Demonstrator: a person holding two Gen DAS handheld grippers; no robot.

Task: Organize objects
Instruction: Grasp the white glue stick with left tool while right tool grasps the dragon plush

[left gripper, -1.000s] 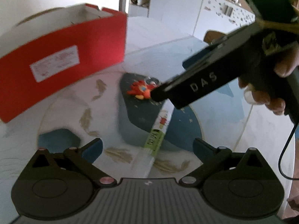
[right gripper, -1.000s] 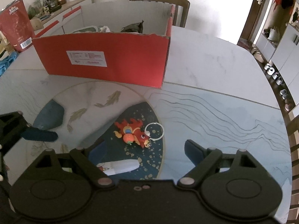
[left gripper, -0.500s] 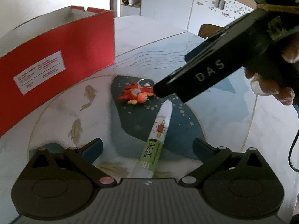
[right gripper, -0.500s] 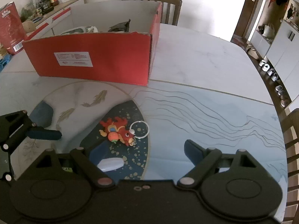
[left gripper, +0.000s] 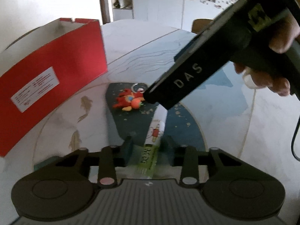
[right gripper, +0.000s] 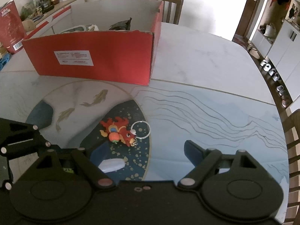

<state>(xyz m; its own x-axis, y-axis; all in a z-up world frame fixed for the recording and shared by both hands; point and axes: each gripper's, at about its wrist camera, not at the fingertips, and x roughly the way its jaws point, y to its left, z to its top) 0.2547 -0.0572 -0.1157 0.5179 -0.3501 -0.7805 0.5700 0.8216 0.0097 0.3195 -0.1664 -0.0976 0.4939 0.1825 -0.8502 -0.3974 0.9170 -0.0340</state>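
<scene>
The left gripper (left gripper: 147, 151) has its two dark fingers (left gripper: 127, 150) closed in against the sides of a white tube with a green label (left gripper: 151, 146), which lies on the patterned desk (left gripper: 234, 131). Beyond the tube's far end, a red and orange dragon keychain toy (left gripper: 129, 101) rests on the dark blue patch. The right gripper (left gripper: 196, 71), a black body marked "DAS", reaches in from the upper right, its tip just beside the toy. A red cardboard box with a white label (left gripper: 52, 75) stands at left.

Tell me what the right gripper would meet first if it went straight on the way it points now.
Probably the bare table. The right gripper is open, and the dragon keychain lies just left of its line. Farther on stands the red box; depth is unclear.
</scene>
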